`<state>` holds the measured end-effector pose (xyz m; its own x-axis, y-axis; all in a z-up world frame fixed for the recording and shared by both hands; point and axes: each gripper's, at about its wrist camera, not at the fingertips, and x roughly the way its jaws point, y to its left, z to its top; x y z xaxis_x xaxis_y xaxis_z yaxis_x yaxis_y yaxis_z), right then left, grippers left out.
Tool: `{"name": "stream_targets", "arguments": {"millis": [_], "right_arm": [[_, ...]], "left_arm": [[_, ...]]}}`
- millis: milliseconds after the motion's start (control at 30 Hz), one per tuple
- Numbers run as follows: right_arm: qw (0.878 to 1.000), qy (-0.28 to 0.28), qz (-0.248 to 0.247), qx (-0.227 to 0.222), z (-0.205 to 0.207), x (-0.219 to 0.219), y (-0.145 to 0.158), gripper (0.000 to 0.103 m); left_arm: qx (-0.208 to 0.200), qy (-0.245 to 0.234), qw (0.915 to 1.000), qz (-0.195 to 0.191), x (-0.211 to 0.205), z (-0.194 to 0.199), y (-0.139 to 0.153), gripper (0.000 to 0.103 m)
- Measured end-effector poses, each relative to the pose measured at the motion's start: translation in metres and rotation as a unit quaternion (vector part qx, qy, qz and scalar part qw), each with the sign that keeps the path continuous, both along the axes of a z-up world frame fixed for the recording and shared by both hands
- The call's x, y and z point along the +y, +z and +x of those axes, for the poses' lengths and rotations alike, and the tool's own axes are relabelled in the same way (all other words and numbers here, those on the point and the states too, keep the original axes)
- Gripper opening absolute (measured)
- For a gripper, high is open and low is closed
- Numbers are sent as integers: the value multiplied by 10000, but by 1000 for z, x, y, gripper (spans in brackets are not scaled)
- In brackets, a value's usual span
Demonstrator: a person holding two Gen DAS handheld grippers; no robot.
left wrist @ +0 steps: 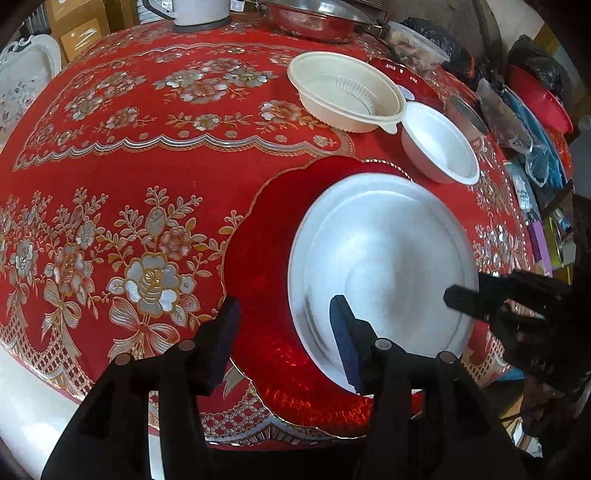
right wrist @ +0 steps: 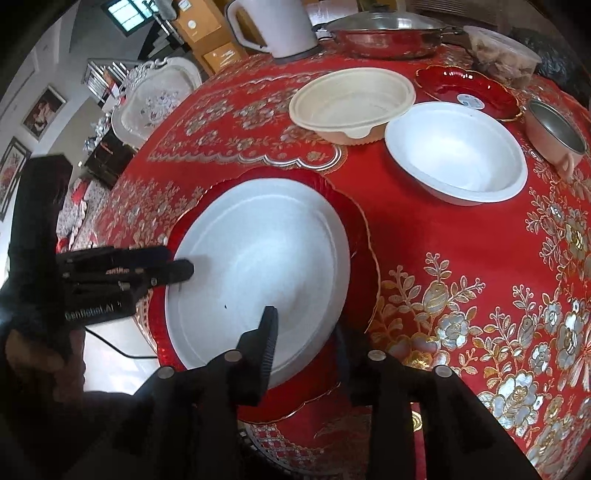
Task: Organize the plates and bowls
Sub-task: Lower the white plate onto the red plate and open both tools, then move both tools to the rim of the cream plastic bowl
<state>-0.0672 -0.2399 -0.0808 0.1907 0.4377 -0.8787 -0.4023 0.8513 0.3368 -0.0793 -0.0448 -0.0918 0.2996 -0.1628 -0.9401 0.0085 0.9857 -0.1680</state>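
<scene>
Hovering right at the near edge of the table, the left gripper was spread wide. One finger was over the white plate and the other was out past its left rim, above the red plate underneath. The right gripper was doing the same on the right side: jaws apart, one finger over the white plate and the other tucked down by its rim. As far as I could tell it wasn't pinching anything yet.

What worried me was how close to the near table edge that stack sat. The red plate looked glossy, so a one-sided squeeze or nudge could've sent the white one sliding off toward the floor. A jaw going too deep could've grabbed both plates at once. The white plate also looked light and thin, maybe foam, so a hard pinch on the rim might've bent or cracked it.

Looks-wise, the white plate was round, matte and plain, with a shallow well. It sat a bit off-centre on the scalloped, gold-trimmed red plate.

Further back on the red flowery tablecloth were a small white bowl and a cream bowl, just touching. Beyond those were a small red dish and a metal cup. At the far edge stood a white kettle and a lidded pan.
</scene>
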Motion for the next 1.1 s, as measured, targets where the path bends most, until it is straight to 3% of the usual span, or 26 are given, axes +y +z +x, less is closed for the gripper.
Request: {"name": "stream_targets", "arguments": {"millis": [233,500,667,800,933,1100], "right_arm": [[9991,-385,28,-181,8,-24,13,48],[9997,-129,221,-61,5,-14,14,48],[9986,-161,477,135,9,-16,12,48],[9989,-274,381,60,14,-23,14,48],[9978,-586,249,-207,34,-40,26,48],[9927,-810,100,-891,78,-50,59,54]], "left_arm": [[-145,102,9998,-89,4,5,6,49],[-270,320,9989,-230,12,12,12,49],[-306,427,9983,-249,17,15,14,49],[-284,464,9981,-271,19,19,14,49],[-397,463,9976,-314,23,38,25,49],[-747,292,9965,-255,18,89,49,49]]}}
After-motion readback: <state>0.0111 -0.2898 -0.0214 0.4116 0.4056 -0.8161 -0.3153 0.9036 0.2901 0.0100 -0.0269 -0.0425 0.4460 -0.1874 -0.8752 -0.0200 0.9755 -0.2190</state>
